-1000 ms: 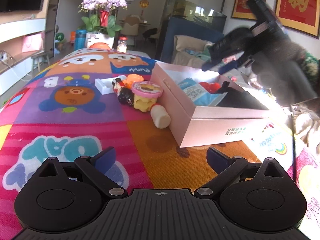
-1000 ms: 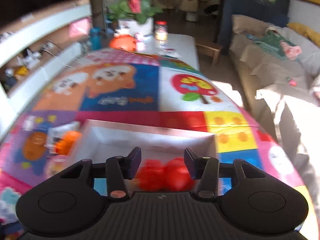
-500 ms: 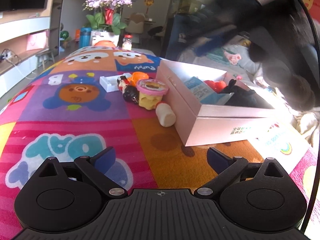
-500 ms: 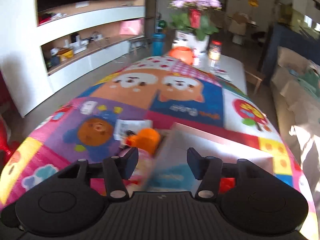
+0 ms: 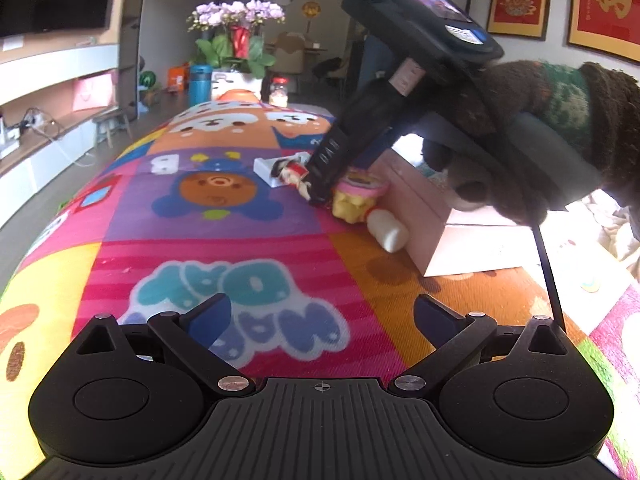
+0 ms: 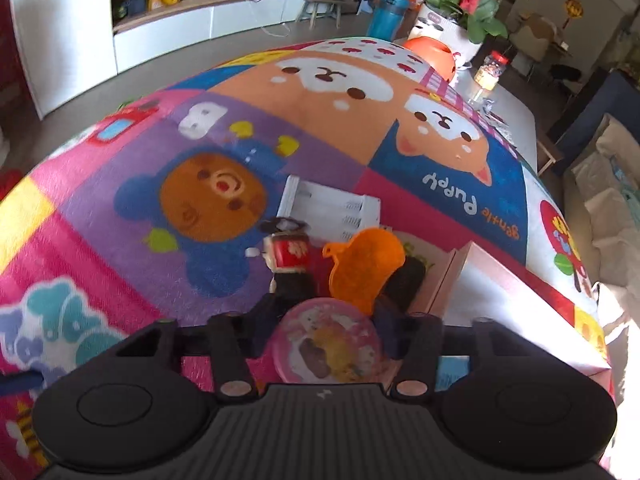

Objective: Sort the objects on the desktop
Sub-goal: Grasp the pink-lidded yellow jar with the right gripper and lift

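Observation:
A cup with a pink lid (image 6: 328, 346) stands on the colourful mat beside the pink box (image 6: 504, 280). My right gripper (image 6: 326, 324) points down over it, one finger on each side of the lid, and its jaws are closing. I cannot see the pads pressing on the cup. Just beyond lie a small doll in red (image 6: 288, 252), an orange piece (image 6: 364, 268) and a white tray (image 6: 332, 208). In the left wrist view my right gripper (image 5: 326, 194) reaches down to the cup (image 5: 360, 194), near a white bottle (image 5: 388, 232). My left gripper (image 5: 322, 314) hovers open and empty over the mat.
A hand in a knitted sleeve (image 5: 560, 100) holds the right gripper. The pink box (image 5: 436, 208) has items inside. A flower pot (image 6: 444, 28), a blue bottle (image 6: 386, 14), an orange bowl (image 6: 432, 50) and a jar (image 6: 490, 72) stand at the table's far end. A sofa (image 6: 608, 184) runs along the right.
My right gripper has swung from above the box leftward and down onto the pile beside it, so the pink-lidded cup now sits between its fingers. The left gripper drifted slightly, still open.

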The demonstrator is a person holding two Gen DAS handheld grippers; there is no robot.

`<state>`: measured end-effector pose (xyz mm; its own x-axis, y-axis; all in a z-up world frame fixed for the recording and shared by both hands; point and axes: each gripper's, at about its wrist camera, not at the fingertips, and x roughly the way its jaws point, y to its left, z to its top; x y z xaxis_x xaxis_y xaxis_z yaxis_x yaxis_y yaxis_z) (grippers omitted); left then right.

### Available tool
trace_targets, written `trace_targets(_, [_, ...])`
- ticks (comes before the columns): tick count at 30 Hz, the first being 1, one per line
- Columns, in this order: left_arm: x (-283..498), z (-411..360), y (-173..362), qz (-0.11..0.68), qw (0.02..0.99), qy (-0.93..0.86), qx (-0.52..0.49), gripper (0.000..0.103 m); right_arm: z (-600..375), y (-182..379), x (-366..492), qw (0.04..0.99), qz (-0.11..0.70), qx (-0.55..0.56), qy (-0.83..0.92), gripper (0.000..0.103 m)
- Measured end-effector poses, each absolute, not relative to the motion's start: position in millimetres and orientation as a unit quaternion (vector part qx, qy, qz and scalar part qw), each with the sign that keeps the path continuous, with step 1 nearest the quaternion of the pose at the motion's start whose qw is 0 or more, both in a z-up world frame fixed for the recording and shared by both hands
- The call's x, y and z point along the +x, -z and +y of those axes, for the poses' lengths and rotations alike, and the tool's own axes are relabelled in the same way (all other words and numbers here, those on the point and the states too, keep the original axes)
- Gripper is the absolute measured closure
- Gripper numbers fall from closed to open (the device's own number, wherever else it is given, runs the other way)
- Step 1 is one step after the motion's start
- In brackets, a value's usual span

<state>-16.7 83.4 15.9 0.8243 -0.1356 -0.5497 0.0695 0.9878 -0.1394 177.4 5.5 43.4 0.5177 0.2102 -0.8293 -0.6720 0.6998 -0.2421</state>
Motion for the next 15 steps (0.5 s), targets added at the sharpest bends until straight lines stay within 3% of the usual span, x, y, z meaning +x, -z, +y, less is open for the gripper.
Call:
trace_targets(9, [-33,72,-18,0.302,0.948,0.094,-0.037,0.002,-36,-62,80,0.788,0.426,-0.264,-0.356,0.055])
trace_targets(11, [-36,65,-18,0.304,0.946,0.107,-0.026,0.002,-53,-72,62,0.796,0.421,-0.244,-0.359,0.064])
trace_targets(12, [-38,61,-17,0.305,0.945,0.112,-0.021,0.002,-63,-78,55,0.801,0.417,-0.230,-0.361,0.082])
trace_targets(15, [-39,49,-16,0.314,0.941,0.129,-0.012,0.002,-102,-96,41,0.824,0.403,-0.180,-0.355,0.085])
